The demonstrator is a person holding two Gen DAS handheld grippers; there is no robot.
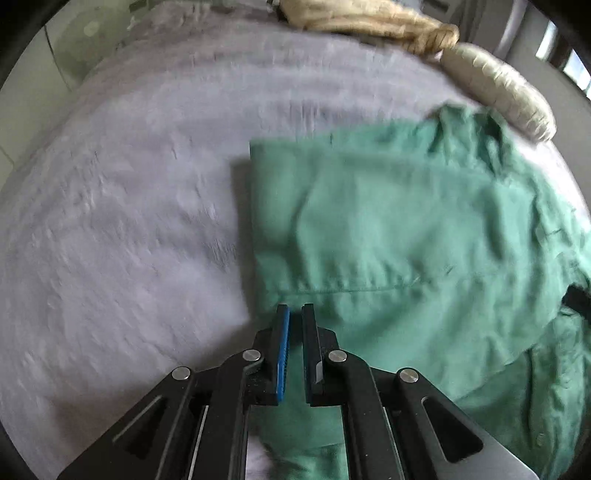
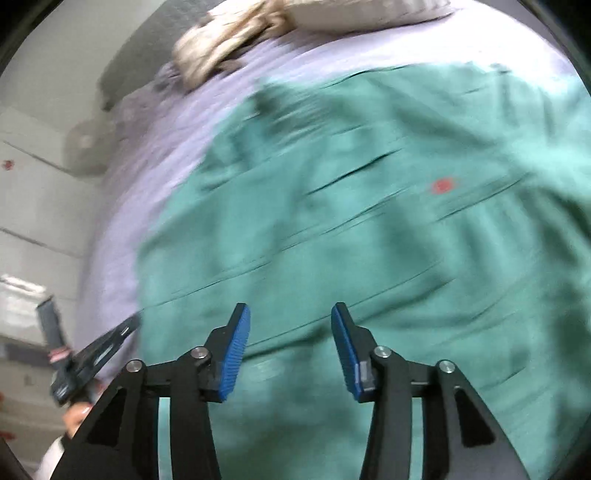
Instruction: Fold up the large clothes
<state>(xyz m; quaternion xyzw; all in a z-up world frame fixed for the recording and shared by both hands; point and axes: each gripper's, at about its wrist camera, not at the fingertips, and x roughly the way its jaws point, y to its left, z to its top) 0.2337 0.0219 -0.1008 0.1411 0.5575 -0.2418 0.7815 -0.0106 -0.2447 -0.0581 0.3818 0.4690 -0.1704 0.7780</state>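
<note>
**Listener:** What is in front of you, and where is the garment?

**Operator:** I am working over a bed (image 1: 122, 229) covered in a pale lilac sheet. A large green shirt (image 1: 399, 229) lies on it, towards the bed's right side as my left camera sees it. Its left portion is already folded into a straight vertical edge, while its right side is rumpled, with what looks like the collar bunched near the far edge. Both views are blurred by motion.

**Listener:** What are your two tools doing?

**Operator:** My left gripper (image 1: 295, 314) sits at the near left corner of the shirt, over its hem seam. Its jaws are narrow, almost closed. Green cloth shows below them, but I cannot tell whether any fabric is pinched between. My right gripper (image 2: 290, 321) hovers above the broad middle of the shirt with its jaws wide apart and holding nothing. I judge it is open so it can take hold of an edge for the next fold.

**Listener:** Anything else nearby?

**Operator:** A cream knotted bundle of cloth (image 1: 399, 26) lies along the far edge of the bed, well apart from the shirt. A small red mark (image 2: 443, 184) shows on the green fabric in the right view.
</note>
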